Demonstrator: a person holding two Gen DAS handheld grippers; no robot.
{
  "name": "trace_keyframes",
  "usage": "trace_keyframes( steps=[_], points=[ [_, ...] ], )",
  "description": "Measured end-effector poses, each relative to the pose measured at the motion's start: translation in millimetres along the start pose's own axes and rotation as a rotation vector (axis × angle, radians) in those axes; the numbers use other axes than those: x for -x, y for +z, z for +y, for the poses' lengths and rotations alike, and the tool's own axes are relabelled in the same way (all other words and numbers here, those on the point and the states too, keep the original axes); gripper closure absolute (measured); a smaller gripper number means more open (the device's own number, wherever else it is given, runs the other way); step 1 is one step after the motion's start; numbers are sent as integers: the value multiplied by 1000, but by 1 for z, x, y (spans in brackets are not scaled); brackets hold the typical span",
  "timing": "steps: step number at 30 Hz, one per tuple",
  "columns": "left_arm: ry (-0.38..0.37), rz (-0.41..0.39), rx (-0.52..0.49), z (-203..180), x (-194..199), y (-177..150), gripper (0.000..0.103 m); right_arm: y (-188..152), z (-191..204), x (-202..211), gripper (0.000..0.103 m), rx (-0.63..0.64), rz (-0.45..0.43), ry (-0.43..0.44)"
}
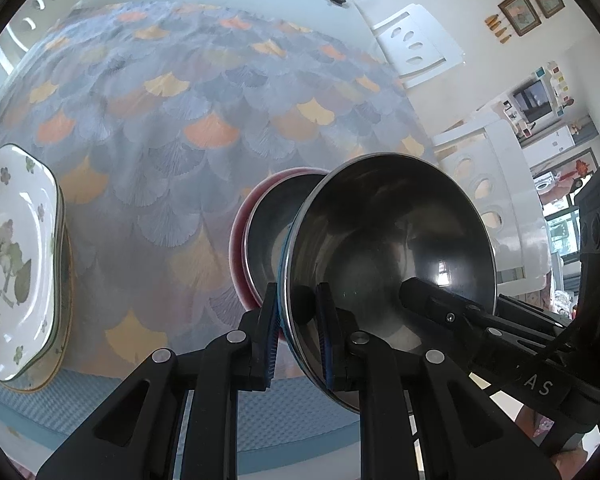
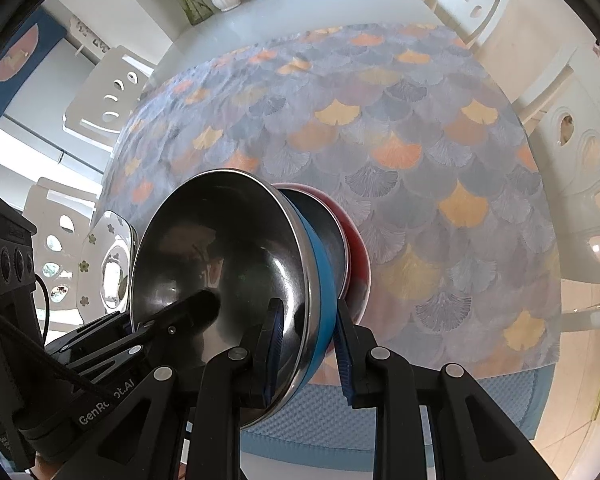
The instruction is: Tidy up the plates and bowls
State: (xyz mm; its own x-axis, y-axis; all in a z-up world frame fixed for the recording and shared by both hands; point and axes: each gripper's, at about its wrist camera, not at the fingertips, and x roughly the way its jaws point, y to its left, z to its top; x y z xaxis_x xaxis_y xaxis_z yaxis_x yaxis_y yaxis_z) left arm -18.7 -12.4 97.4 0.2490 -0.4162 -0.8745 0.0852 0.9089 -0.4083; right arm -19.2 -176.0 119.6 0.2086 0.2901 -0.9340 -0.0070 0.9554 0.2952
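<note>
Bowl: blue-sided stainless-steel bowl [image 1: 388, 248], held tilted above the cloth, mouth turned toward both cameras.
Left gripper [image 1: 298, 336]: clenched on the bowl's rim at 6 o'clock in the left wrist view, one pad inside, one outside.
Right gripper [image 2: 308, 344]: pads clamp the same bowl's wall across the rim at 5 o'clock in the right wrist view.
Nesting target: red-sided steel-lined bowl [image 1: 256, 232], just behind the held bowl at 9 o'clock in the left view; contact cannot be told.
Plates: stacked floral ceramic plates [image 1: 16, 264] at 9 o'clock, well apart.
Handling: judged light, stiff, slick polished steel; rim pinch sound, slippage possible.
Surface: fan-patterned tablecloth [image 1: 188, 128].
</note>
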Motion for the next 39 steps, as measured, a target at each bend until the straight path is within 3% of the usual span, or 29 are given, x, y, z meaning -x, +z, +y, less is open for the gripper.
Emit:
trace_keyframes(
  steps=[12, 15, 16, 17, 29, 33, 39],
  points=[
    [24, 15, -10, 1, -9, 0, 89, -4, -8, -15, 79, -17, 27, 13],
    [62, -3, -10, 5, -5, 2, 80, -3, -8, -13, 79, -15, 19, 23],
    [79, -15, -8, 6, -3, 3, 72, -3, -7, -11, 79, -14, 15, 27],
    [89, -25, -8, 8, 0, 3, 73, -3, -7, -10, 79, -9, 8, 28],
    [57, -10, 7, 15, -9, -1, 74, -8, -3, -15, 79, 0, 27, 21],
    [50, -4, 19, 19, -11, 2, 74, -5, -2, -4, 79, -2, 4, 24],
    [-6, -75, 5, 24, 26, 3, 74, 8, -16, 34, 79, -52, -88, 67]
  ],
)
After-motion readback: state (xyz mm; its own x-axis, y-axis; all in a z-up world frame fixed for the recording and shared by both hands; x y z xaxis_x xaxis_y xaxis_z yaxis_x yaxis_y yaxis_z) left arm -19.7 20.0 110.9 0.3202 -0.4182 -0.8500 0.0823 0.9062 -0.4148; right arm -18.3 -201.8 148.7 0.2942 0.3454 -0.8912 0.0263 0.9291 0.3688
